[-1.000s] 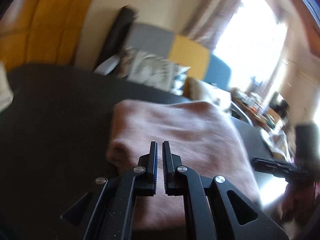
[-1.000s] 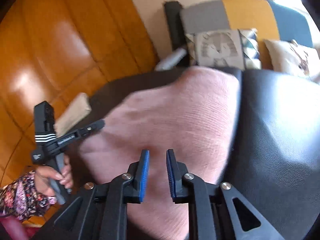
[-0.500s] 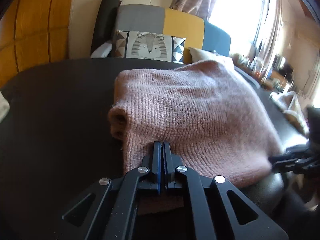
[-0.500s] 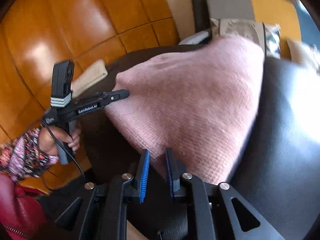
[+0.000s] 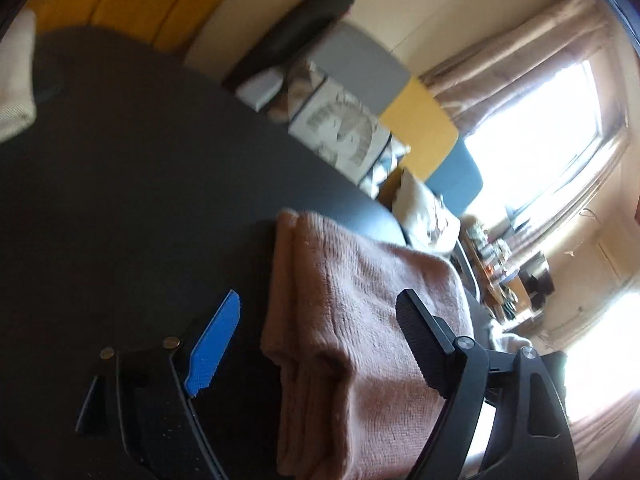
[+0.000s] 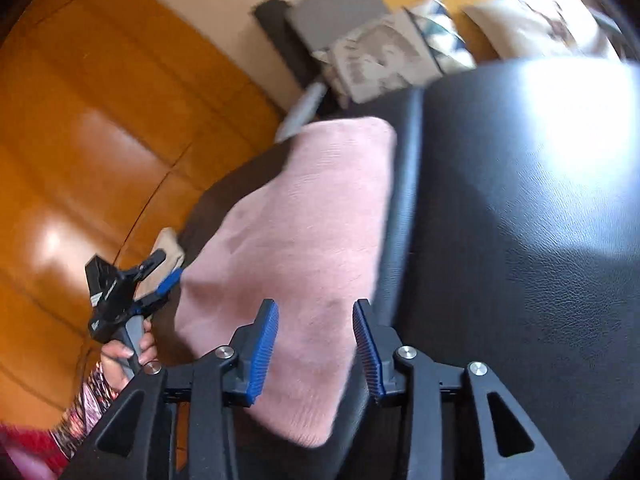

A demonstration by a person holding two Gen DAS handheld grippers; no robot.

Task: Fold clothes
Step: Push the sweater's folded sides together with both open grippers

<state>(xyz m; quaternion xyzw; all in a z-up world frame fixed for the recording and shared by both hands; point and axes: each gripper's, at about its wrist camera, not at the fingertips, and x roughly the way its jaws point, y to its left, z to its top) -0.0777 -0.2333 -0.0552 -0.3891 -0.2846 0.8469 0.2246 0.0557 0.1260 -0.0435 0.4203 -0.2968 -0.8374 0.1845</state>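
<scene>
A folded pink knitted sweater [image 5: 360, 340] lies on the black leather surface [image 5: 120, 208]; it also shows in the right wrist view [image 6: 308, 248]. My left gripper [image 5: 320, 308] is open wide, its jaws on either side of the sweater's near folded end, not gripping it. My right gripper [image 6: 316, 316] is open too, its blue pads flanking the sweater's near edge. The left gripper also shows in the right wrist view [image 6: 160, 272], open at the sweater's left side, held by a hand.
A cream folded cloth [image 5: 16, 80] lies at the surface's far left. Beyond the surface stand a sofa [image 5: 420, 128] with cushions [image 5: 344, 132], an orange wooden wall [image 6: 100, 120] and a bright window [image 5: 532, 136].
Both grippers were shut on the sweater's near edge half a second ago; now both have opened wide and let go. The sweater lies folded narrower, and both views have tilted.
</scene>
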